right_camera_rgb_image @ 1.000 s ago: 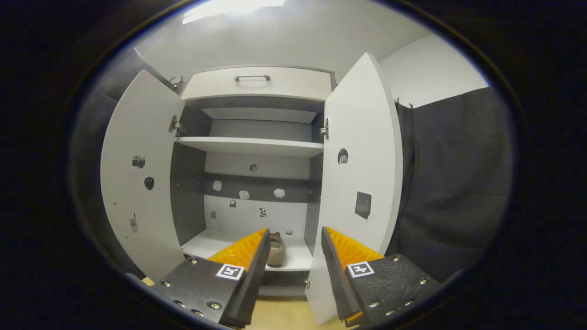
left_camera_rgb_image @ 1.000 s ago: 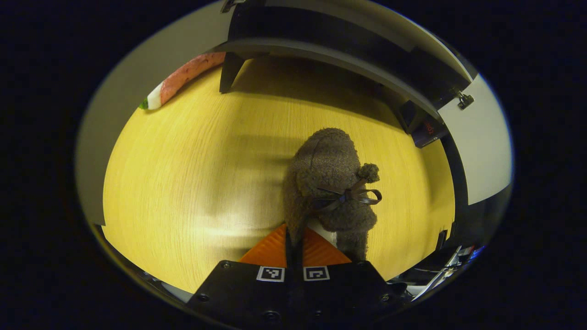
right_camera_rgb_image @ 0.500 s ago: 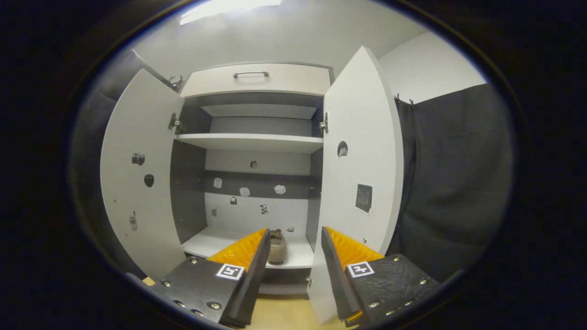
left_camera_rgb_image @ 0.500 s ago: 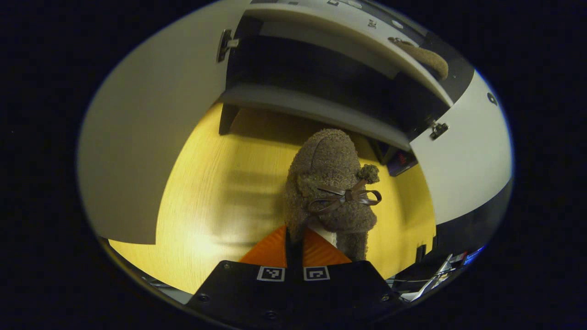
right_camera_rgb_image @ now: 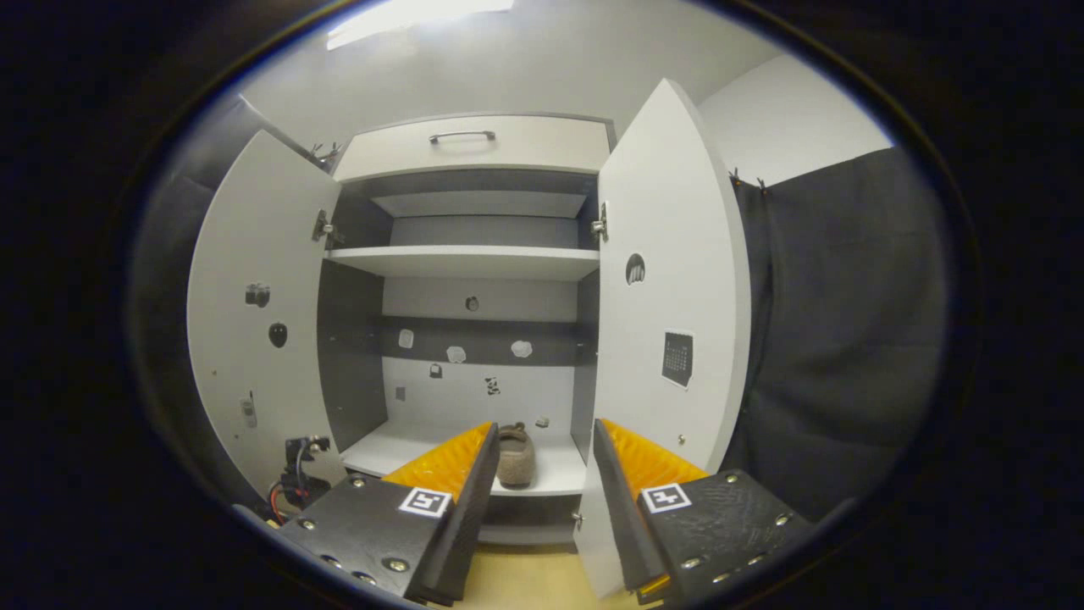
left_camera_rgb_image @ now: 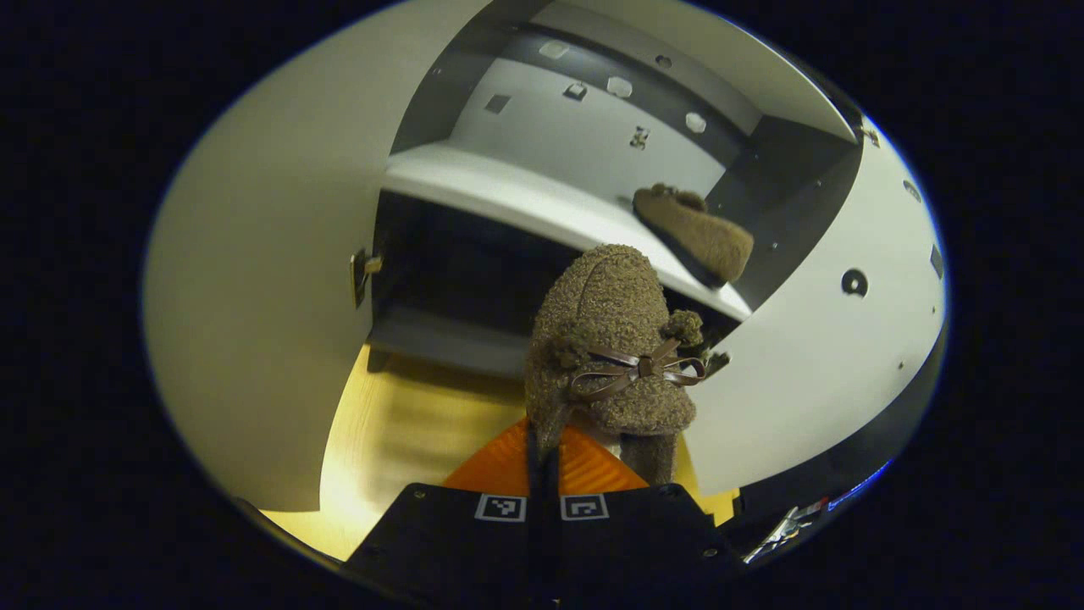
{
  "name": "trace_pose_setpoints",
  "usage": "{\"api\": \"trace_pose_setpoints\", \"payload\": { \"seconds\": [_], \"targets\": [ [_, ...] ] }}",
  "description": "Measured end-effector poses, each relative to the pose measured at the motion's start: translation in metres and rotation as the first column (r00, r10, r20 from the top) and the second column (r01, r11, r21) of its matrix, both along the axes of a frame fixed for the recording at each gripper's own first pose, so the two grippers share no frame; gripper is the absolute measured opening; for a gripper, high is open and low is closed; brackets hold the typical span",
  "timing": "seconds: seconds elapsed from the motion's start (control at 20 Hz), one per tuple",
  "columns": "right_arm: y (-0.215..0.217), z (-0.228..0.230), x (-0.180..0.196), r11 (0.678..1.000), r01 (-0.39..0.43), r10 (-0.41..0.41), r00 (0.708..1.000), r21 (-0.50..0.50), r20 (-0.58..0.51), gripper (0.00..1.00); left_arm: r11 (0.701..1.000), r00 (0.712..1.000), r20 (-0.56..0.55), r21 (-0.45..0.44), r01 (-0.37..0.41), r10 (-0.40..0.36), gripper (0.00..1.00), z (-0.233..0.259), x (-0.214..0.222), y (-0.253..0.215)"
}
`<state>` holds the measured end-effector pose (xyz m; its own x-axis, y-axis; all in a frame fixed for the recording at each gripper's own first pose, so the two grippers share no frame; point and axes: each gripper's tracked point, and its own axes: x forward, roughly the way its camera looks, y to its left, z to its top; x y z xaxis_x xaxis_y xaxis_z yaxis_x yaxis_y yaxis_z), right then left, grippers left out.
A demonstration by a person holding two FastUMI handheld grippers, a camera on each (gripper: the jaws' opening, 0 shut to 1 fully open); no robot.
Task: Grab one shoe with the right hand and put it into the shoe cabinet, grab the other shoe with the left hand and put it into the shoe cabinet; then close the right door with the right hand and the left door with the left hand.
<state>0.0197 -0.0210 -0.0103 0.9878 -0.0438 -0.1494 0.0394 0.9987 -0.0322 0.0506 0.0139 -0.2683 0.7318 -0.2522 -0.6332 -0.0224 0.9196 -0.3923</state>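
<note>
- While both doors [right_camera_rgb_image: 669,280] stand open, cabinet [right_camera_rgb_image: 474,254] faces right gripper [right_camera_rgb_image: 538,474], jaws spread, holding nothing
- Left gripper [left_camera_rgb_image: 542,457] clenched on fuzzy shoe's [left_camera_rgb_image: 610,339] heel, held above floor [left_camera_rgb_image: 406,432] before bottom shelf [left_camera_rgb_image: 508,199]
- Other shoe [left_camera_rgb_image: 694,233] lies on that shelf, right side

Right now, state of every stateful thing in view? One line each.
Left hand-held gripper: shut on the fuzzy shoe.
Fuzzy shoe: held in the air in front of the cabinet, not yet shelved.
Right hand-held gripper: open, holding nothing.
Other shoe: resting on the bottom shelf.
Left door: open.
Right door: open.
Top drawer: closed.
</note>
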Motion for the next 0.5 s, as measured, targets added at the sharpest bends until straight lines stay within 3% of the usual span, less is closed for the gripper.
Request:
{"api": "trace_pose_setpoints", "payload": {
  "seconds": [0.35, 0.5],
  "targets": [
    [0.0, 0.004, -0.009, 1.0, 0.0, 0.0, 1.0, 0.016, 0.021, 0.67, 0.998, 0.988, 0.148, -0.037, -0.048, 0.053, 0.0, 0.059, 0.072, 0.0],
    [-0.002, 0.01, -0.015, 1.0, 0.01, -0.011, 0.999, 0.014, 0.036, 0.64, 0.998, 0.977, 0.205, -0.008, -0.065, 0.066, 0.01, 0.071, 0.099, 0.007]
  ]
}}
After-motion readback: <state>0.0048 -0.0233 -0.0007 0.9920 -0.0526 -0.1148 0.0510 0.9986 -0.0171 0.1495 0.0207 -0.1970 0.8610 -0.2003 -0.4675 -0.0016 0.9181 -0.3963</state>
